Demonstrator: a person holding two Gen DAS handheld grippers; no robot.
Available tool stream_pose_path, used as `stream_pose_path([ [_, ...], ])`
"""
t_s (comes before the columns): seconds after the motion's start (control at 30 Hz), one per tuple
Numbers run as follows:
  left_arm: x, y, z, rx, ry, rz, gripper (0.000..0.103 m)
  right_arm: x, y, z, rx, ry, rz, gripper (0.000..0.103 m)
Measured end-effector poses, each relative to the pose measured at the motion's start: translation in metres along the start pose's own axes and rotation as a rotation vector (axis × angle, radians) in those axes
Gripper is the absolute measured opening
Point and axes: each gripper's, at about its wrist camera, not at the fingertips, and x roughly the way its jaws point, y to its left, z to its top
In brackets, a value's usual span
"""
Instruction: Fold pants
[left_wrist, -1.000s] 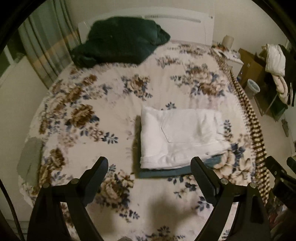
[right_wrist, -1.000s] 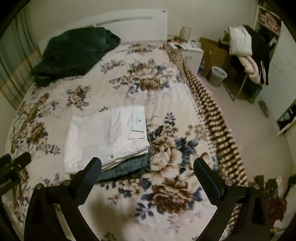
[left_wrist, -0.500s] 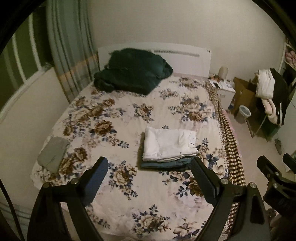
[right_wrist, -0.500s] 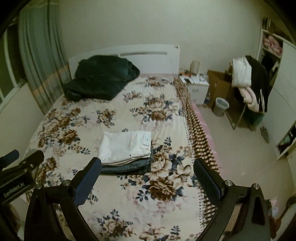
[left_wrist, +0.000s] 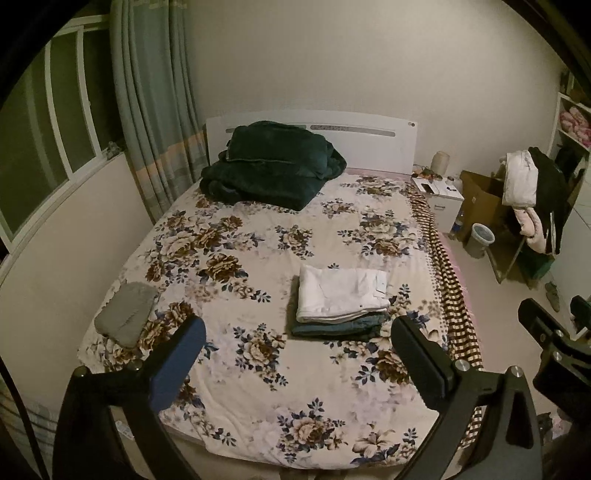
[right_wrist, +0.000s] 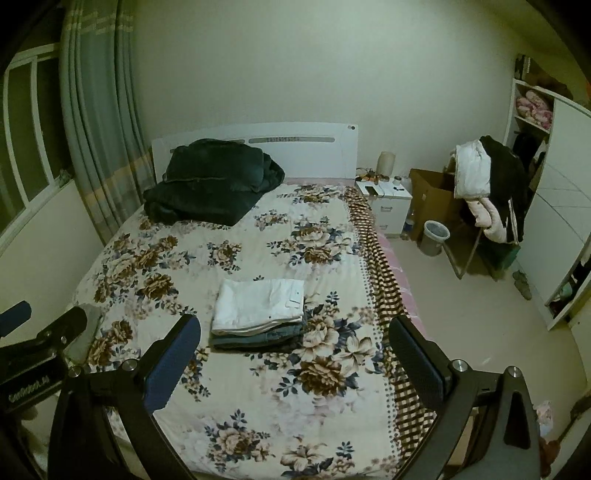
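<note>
Floral bed (left_wrist: 258, 369) is carrying a folded pants stack (left_wrist: 340, 299) mid-frame, dark green blanket (left_wrist: 273, 166) lying upper left, grey garment (left_wrist: 125, 314) sitting at left edge.

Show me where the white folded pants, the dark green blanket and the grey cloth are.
white folded pants (left_wrist: 341, 293), left wrist view, middle of the top face.
dark green blanket (left_wrist: 271, 162), left wrist view, middle of the heap near the headboard.
grey cloth (left_wrist: 127, 312), left wrist view, middle of its top.
</note>
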Motion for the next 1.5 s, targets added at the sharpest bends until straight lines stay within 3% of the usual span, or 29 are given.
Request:
stream_pose_path([
  [0.27,0.008,-0.006,-0.004,0.025,0.043,-0.024,0.103,0.0,-0.001,0.0,-0.009,0.028,-0.026,0.103],
  [0.57,0.023,-0.011,-0.004,0.039,0.076,-0.022,0.103,0.026,-0.004,-0.003,-0.012,0.065,-0.039,0.103],
  [1.5,0.032,0.002,-0.004,0.03,0.07,-0.004,0.103,0.048,-0.007,-0.014,0.004,0.098,-0.024,0.103],
])
